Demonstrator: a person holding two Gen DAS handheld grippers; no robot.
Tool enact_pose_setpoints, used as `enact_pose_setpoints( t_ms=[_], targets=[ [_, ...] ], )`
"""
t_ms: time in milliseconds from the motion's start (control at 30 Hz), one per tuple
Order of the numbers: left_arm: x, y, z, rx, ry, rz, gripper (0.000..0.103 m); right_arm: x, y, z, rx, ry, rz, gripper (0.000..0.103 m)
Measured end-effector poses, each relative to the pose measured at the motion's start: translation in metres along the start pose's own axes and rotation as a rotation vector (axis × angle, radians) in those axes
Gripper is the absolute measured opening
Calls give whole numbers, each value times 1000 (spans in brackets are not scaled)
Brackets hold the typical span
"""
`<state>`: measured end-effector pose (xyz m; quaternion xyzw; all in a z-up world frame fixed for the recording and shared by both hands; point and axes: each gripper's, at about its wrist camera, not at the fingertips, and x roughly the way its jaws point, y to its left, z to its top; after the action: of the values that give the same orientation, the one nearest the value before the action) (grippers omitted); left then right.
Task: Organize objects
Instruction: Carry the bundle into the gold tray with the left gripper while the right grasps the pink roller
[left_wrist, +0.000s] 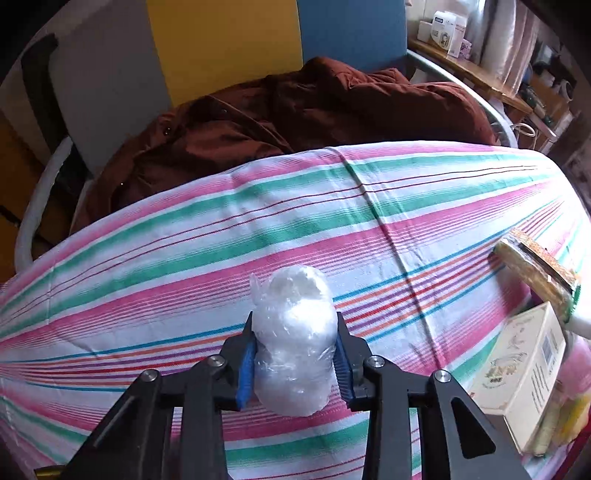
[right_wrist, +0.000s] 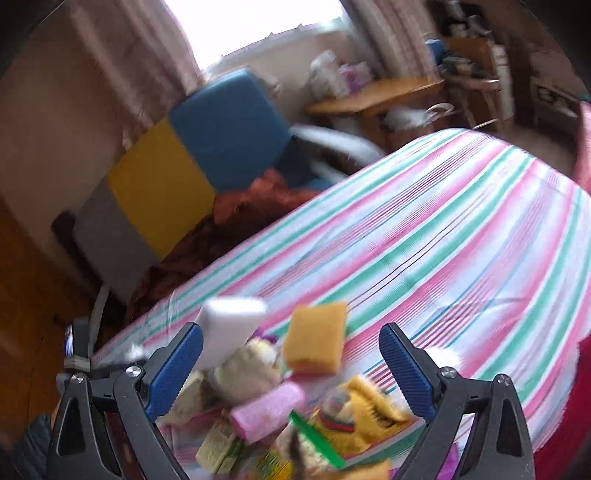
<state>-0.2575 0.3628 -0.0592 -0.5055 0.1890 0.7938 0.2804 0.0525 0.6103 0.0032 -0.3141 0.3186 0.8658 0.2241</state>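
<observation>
Blue-padded and black-framed, the left tool (left_wrist: 295, 360) is clamped on a soft white bundle wrapped in clear plastic (left_wrist: 295, 339), which sits low over the near middle of the desk under a striped cloth (left_wrist: 369, 229). Its pads grip only the near half, so the slick film could slide out or the squashy filling could give way when lifted. On the right, a cream box (left_wrist: 524, 373) and a cork-edged item (left_wrist: 535, 269) crowd the desk edge and could be knocked. The right tool (right_wrist: 291, 369) has its jaws wide apart, holding nothing, above a blurred heap with a yellow sponge (right_wrist: 316, 338), a white block (right_wrist: 229, 332) and a pink roll (right_wrist: 266, 410); a hasty descent could scatter them.
</observation>
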Motion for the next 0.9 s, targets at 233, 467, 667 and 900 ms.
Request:
enact_pose_setpoints(
  t_ms=[233,467,667,900],
  targets=[
    [-43,-15,-36,16,-84,-111,36,30,38,-25,-240,176,23,98],
    [-102,-23,-72,15,-137,-213,37,62,40,-44,-341,313,-59,98],
    [-148,-14,-116,-17,-185,-260,37,73,40,-50,-407,339,-87,96],
    [-178,6,-160,-95,-220,-273,37,63,42,-50,-432,328,-62,72]
  ],
)
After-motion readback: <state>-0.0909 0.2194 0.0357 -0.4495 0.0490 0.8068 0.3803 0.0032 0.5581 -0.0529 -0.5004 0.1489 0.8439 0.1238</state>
